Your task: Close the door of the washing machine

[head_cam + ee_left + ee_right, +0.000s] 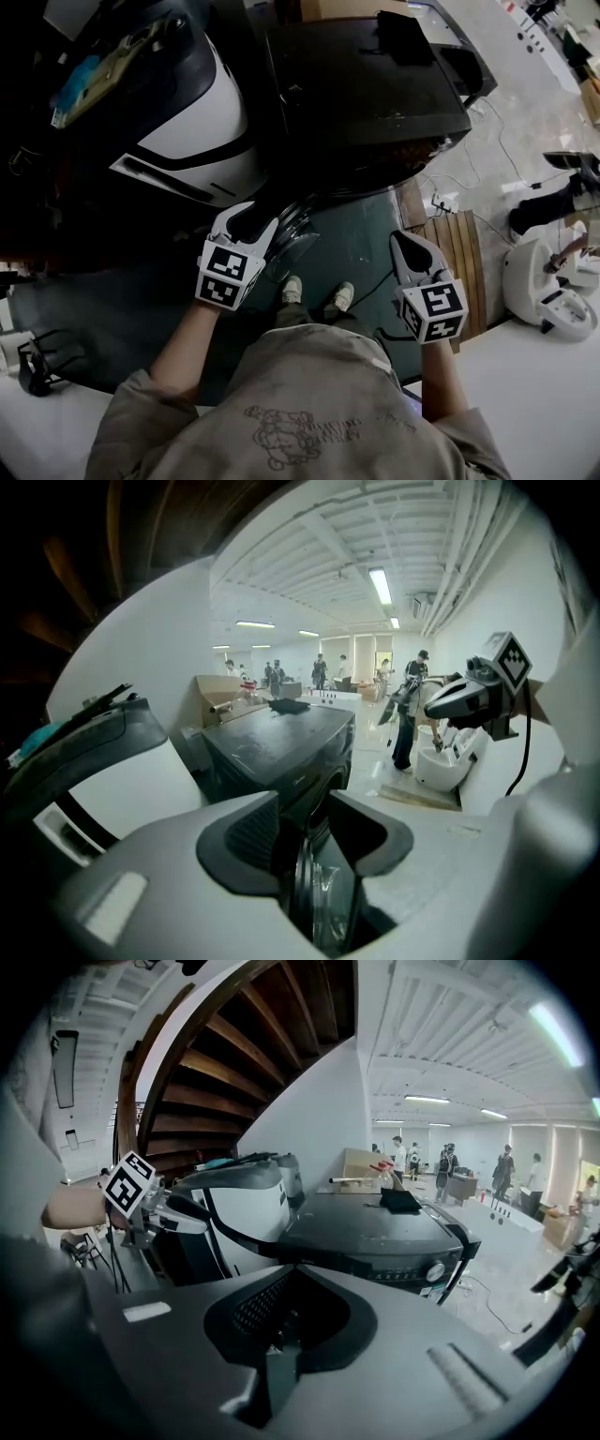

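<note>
Head view: washing machine [366, 84] stands at 12 o'clock, its door [298, 236] swung out toward 6 o'clock, edge-on. The left gripper [255, 221] is nearer: its 2 jaws are spread and straddle the door's rim, seemingly without contact. The right gripper [405, 240], at 3 o'clock, has its jaws pressed together on nothing. Closing likely means a push toward 12 o'clock.

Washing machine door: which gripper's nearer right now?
Left. The left gripper is at the door, whose edge shows between its parted fingers. The right gripper hangs off to the door's right, fingers together, clear of it.
</note>
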The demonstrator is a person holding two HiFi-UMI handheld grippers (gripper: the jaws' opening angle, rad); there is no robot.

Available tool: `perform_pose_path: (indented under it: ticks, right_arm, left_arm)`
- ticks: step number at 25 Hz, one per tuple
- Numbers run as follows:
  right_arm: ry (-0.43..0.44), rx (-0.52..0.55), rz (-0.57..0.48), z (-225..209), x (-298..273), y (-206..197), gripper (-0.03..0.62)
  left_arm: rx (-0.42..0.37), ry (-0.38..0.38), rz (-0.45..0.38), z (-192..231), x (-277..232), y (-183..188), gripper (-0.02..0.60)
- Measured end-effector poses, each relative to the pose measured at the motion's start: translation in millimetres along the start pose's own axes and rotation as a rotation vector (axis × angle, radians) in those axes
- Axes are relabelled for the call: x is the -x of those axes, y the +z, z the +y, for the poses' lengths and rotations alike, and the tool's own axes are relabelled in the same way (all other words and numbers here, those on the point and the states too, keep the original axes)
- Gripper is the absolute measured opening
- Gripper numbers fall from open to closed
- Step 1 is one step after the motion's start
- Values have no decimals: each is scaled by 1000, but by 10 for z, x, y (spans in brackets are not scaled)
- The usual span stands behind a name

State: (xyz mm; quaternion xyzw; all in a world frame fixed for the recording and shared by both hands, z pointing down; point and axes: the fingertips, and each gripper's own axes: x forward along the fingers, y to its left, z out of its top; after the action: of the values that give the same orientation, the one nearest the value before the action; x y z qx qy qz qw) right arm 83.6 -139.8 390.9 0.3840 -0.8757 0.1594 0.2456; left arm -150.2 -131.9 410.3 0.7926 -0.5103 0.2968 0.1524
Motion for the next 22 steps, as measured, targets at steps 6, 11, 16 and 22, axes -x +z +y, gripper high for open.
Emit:
perform_pose_path:
  ticks: [6, 11, 16, 22]
  right_arm:
    - [28, -53, 17, 31, -298, -186, 28]
    - [31, -90, 46, 22, -527, -303, 28]
    - [28, -92, 90, 53, -742, -457, 28]
    - [28, -72, 141, 64, -992, -729, 28]
  left_arm:
    - [-103, -13, 163, 125, -393, -563, 163]
    - [-57, -63, 277, 166, -673, -1046, 163]
    - [20, -110, 342, 192, -876, -1424, 163]
    - [-52, -116, 438, 280, -1224, -1911, 163]
